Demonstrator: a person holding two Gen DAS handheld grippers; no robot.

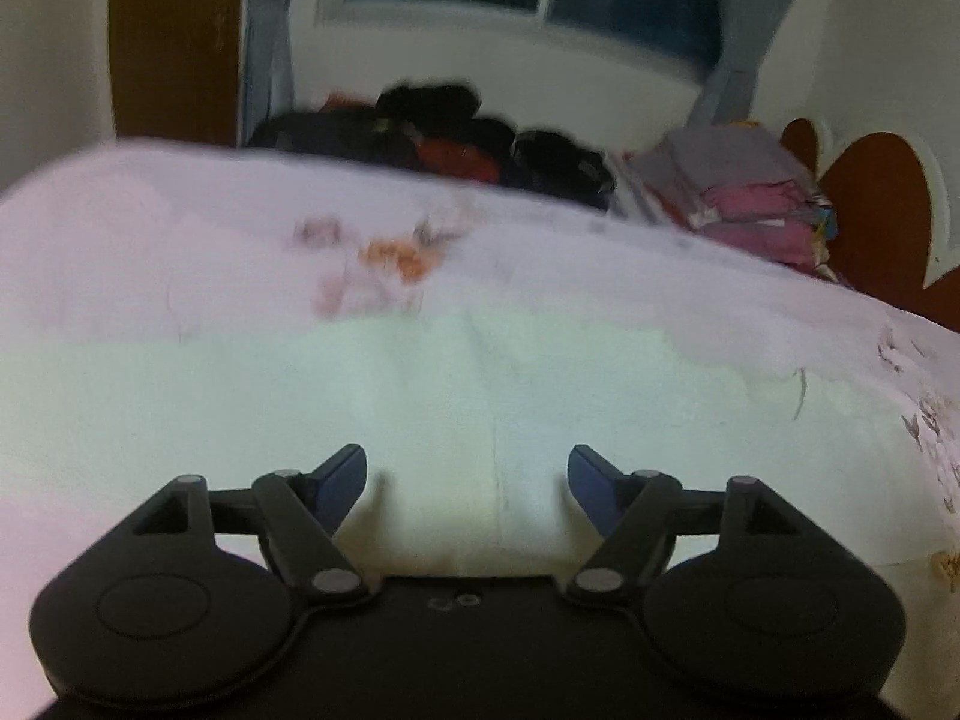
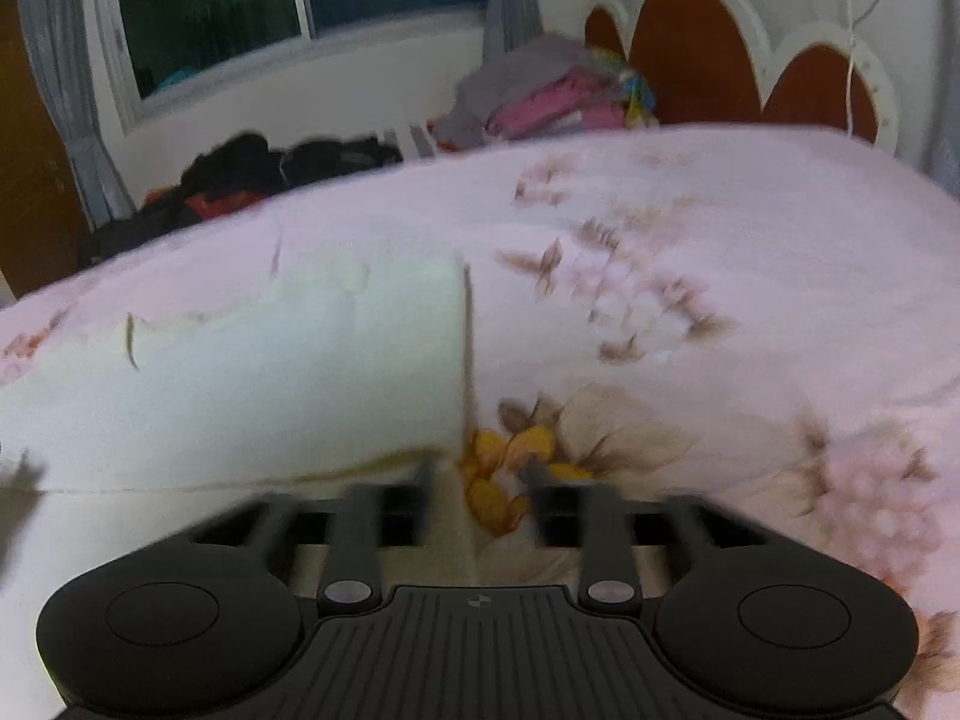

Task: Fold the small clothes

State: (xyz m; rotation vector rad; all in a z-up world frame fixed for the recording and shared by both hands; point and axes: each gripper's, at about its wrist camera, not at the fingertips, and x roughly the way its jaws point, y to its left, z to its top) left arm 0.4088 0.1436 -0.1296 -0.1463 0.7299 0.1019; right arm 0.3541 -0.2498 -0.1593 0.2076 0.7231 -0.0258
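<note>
Now we have the white cloth (image 1: 420,396) lying flat on the bed (image 1: 750,324), over the pink floral cover, and both tools sit low at its near side. Our left hand-held gripper (image 1: 468,474) hovers over the middle of the cloth with its fingers spread wide and nothing between them. Our right hand-held gripper (image 2: 480,474) is near the cloth's right corner (image 2: 444,450); its fingers are motion-blurred, stand a moderate gap apart and appear to hold nothing.

We judge the step in hand to be taking hold of the near hem for a fold. To do it well, we should pinch only the cloth's own layer, right at the edge, and not gather the bed cover beneath. Both grips should sit on the same hem so the fold line runs straight, and the lift should stay low so the fabric rolls over instead of bunching.

For room, the cloth's right edge (image 2: 465,330) runs straight away from us, with open bedding beyond it. The far side is crowded: dark clothes (image 1: 468,132) and a folded pile (image 1: 756,204) lie well apart from the cloth, near the headboard (image 2: 702,48).
</note>
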